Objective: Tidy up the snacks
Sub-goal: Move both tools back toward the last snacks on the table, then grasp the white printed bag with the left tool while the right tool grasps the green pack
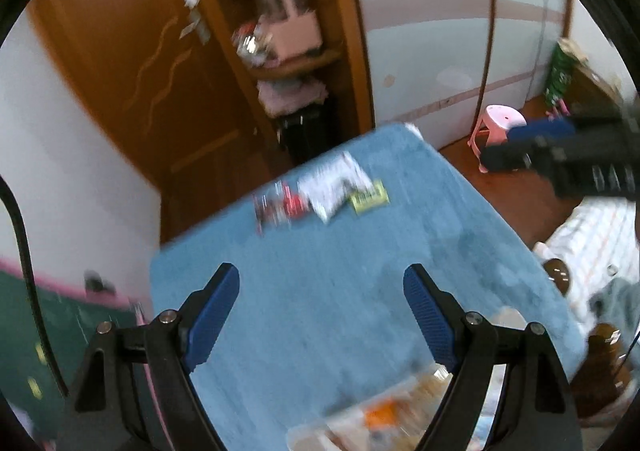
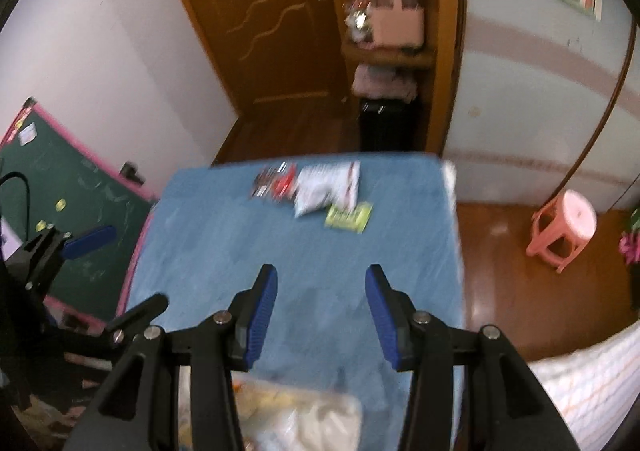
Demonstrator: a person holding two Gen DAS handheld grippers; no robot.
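A blue-covered table (image 1: 320,271) (image 2: 280,251) holds three snack packets at its far end: a red one (image 1: 280,207) (image 2: 276,181), a white one (image 1: 334,187) (image 2: 326,187) and a small yellow-green one (image 1: 370,197) (image 2: 349,217). A clear bag of snacks (image 1: 384,415) (image 2: 296,415) lies at the near edge, under the grippers. My left gripper (image 1: 320,311) is open and empty above the table. My right gripper (image 2: 322,311) is open and empty too; it also shows at the right of the left wrist view (image 1: 532,155). Both views are blurred.
A wooden door (image 2: 272,31) and shelf unit (image 2: 392,31) stand beyond the table. A pink stool (image 2: 564,227) (image 1: 500,127) sits on the wooden floor to the right. A green chalkboard (image 2: 72,187) leans at the left. A checked white cloth (image 2: 592,383) lies at the right.
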